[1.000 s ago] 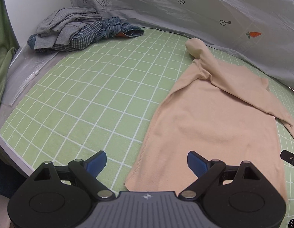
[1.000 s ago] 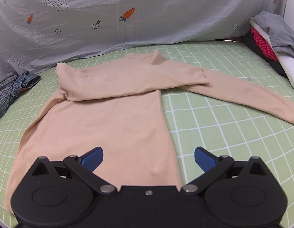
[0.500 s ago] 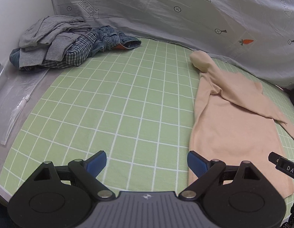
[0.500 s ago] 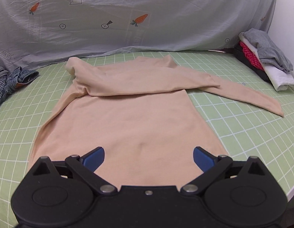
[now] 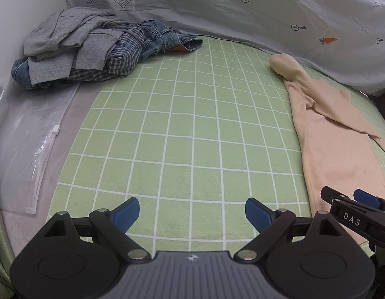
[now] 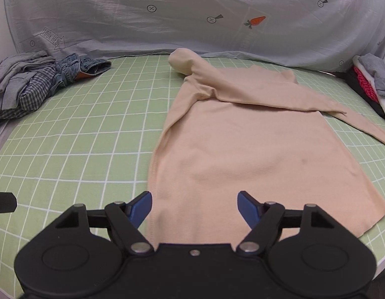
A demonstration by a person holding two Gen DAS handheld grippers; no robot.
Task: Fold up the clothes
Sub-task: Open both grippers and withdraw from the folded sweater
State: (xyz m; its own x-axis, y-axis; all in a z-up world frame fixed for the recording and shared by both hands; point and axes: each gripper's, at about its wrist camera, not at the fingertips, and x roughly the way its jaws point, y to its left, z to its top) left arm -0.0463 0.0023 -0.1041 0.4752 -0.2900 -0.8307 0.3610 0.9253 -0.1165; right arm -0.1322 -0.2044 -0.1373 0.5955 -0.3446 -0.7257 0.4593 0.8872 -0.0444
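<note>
Here, on the far left, a clear plastic zip bag (image 5: 30, 149) lies flat beside the green checked mat (image 5: 182, 129). Behind it sits a messy pile of clothes (image 5: 93, 52): grey tops, a checked shirt and blue jeans. The left gripper (image 5: 192, 211) hangs over the bare mat with its blue fingers wide apart and nothing between them. Next comes the peach long-sleeved top (image 6: 242, 149), spread flat on the mat, with one sleeve folded across its upper part. The right gripper (image 6: 194, 205) is above the near left edge of the top. Its jaws are closing, but they are not pinching the cloth. On the far right a small stack of clothes (image 6: 369, 79) shows grey, red and white. A grey sheet with carrots (image 6: 192, 12) hangs along the back.
</note>
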